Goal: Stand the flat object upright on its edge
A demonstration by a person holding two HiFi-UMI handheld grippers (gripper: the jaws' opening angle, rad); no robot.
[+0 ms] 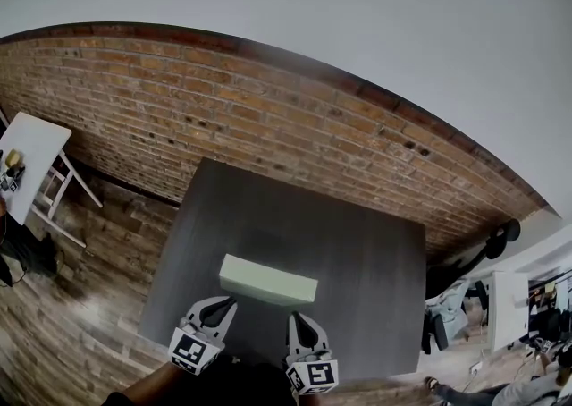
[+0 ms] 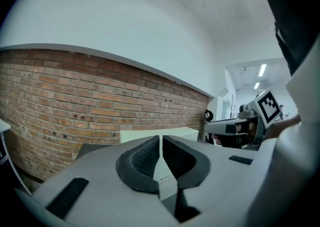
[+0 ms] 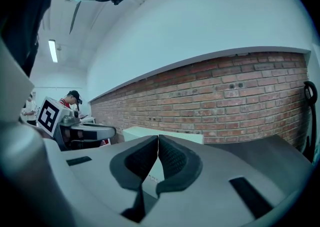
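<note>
Closest to me, left gripper (image 1: 223,304) and right gripper (image 1: 296,317) have fingers pressed together, empty, just short of the pale green block (image 1: 268,281) on the bench (image 1: 366,261). It looks light, rigid, maybe foam; I'd pinch its long faces.

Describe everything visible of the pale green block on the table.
The pale green block is a plain, matte rectangular slab, long and low, no markings visible. It rests on the dark table toward its near side. The left gripper and right gripper sit just short of it; contact cannot be told.
</note>
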